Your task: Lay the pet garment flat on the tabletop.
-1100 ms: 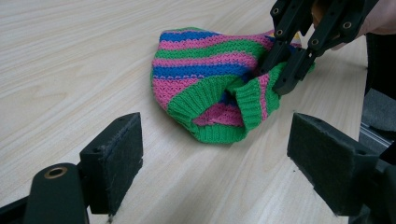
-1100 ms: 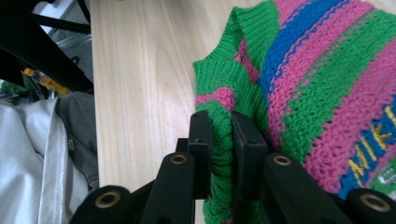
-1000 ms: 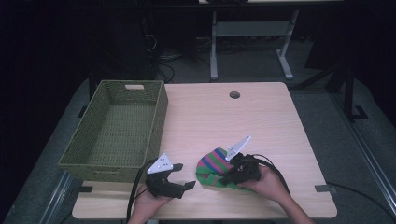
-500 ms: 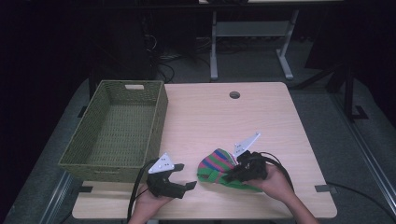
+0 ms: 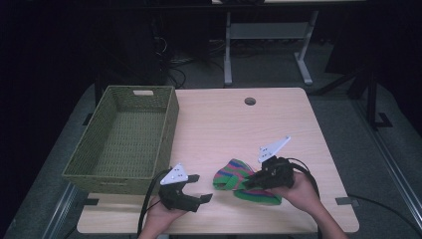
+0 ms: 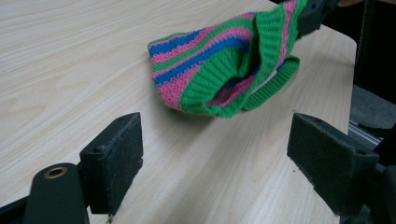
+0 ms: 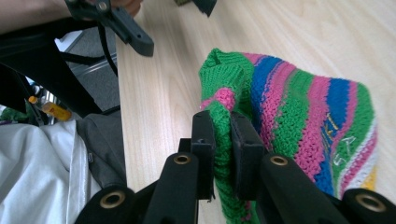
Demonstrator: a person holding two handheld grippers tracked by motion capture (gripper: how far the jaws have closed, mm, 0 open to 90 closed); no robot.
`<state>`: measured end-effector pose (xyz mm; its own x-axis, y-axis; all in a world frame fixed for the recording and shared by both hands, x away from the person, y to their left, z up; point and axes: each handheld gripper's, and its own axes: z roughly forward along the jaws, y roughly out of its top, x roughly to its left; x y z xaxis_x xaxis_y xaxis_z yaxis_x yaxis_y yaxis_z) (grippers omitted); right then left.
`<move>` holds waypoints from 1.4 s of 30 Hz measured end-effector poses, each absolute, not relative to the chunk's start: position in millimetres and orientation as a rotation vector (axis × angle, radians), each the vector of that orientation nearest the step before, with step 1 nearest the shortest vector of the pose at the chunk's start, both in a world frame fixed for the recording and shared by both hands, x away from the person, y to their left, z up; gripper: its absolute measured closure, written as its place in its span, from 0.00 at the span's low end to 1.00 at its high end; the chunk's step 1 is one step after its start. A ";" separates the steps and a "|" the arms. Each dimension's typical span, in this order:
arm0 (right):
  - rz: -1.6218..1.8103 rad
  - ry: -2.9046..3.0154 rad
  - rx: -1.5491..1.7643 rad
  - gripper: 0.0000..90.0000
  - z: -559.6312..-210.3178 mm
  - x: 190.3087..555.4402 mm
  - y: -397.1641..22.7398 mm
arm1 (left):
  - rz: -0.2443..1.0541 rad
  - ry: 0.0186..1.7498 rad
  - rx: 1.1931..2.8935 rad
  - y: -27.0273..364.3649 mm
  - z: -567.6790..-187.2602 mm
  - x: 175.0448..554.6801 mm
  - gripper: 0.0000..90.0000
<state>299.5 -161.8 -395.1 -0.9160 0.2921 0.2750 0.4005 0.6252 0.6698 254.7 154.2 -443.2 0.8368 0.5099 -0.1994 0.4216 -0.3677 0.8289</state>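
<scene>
Striped knit hat pinched in right tongs, its far side perhaps hidden; left tongs spread

A knitted hat striped green, pink and blue hangs crumpled, its green ribbed cuff pinched between the right gripper jaws, its opening facing the wide-open left gripper nearby.

Green wicker basket stands on the left of a wooden table; a round hole near its far edge.
</scene>
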 end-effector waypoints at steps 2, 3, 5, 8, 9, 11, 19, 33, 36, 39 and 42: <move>-1.183 -2.702 -0.585 0.90 -390.5 299.2 -164.5 | 0.106 0.681 2.007 152.2 -442.7 254.6 0.20; -1.188 -2.711 -0.583 0.90 -388.6 299.6 -166.2 | 0.105 0.672 2.011 151.5 -442.3 254.9 0.20; -1.204 -2.710 -0.592 0.90 -384.9 299.4 -169.1 | 0.097 0.666 2.009 149.6 -441.7 255.4 0.20; -1.234 -2.703 -0.599 0.90 -380.3 298.8 -174.0 | 0.095 0.658 2.010 147.5 -441.2 256.8 0.20; -1.240 -2.704 -0.599 0.90 -378.9 298.6 -175.8 | 0.090 0.657 2.007 146.9 -440.9 257.4 0.20; -1.255 -2.707 -0.596 0.90 -376.6 298.6 -179.2 | 0.092 0.653 2.007 145.6 -439.8 258.4 0.20; -1.305 -2.689 -0.587 0.90 -363.4 296.9 -189.5 | 0.116 0.605 2.016 144.3 -435.8 258.2 0.23; -1.333 -2.688 -0.571 0.90 -356.6 297.8 -197.9 | 0.112 0.565 1.973 126.8 -438.8 275.3 0.28; -1.343 -2.687 -0.564 0.90 -355.1 298.2 -199.3 | 0.100 0.567 1.957 124.2 -441.6 279.2 0.30; -1.349 -2.683 -0.570 0.90 -354.5 298.7 -200.5 | 0.108 0.568 1.957 121.7 -442.9 282.4 0.31; -1.349 -2.682 -0.570 0.90 -353.9 299.0 -201.8 | 0.096 0.565 1.942 119.2 -444.3 286.3 0.32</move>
<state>299.0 -201.8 -353.9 -0.9269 0.2887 0.2397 0.3646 0.5416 0.7575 286.3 119.2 -444.3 0.8847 0.4278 -0.1851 0.3423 -0.3268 0.8809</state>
